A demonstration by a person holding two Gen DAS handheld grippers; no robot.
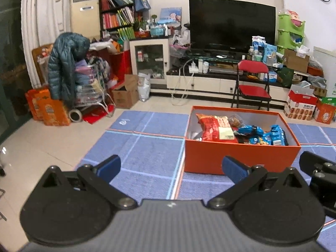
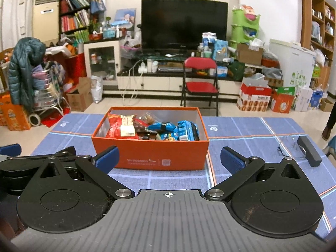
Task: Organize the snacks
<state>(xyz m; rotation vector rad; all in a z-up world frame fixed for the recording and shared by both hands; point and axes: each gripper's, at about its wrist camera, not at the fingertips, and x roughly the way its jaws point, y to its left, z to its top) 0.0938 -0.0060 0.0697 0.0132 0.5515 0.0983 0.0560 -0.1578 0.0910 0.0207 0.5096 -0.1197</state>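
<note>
An orange box [image 2: 150,154] stands on the blue checked tablecloth [image 2: 247,147]. It holds a red snack bag [image 2: 120,127], blue snack packets [image 2: 184,131] and other small packs. It also shows in the left wrist view [image 1: 241,157], right of centre, with the red bag [image 1: 216,129] and blue packets [image 1: 271,135] inside. My left gripper [image 1: 171,166] is open and empty, near the box's left front corner. My right gripper [image 2: 169,160] is open and empty, just in front of the box's front wall.
Glasses [image 2: 290,145] and a dark rectangular block [image 2: 309,151] lie on the table at the right. A red folding chair [image 2: 199,84] stands beyond the table, before a TV stand [image 2: 168,79]. The table's left edge [image 1: 92,145] drops to tiled floor.
</note>
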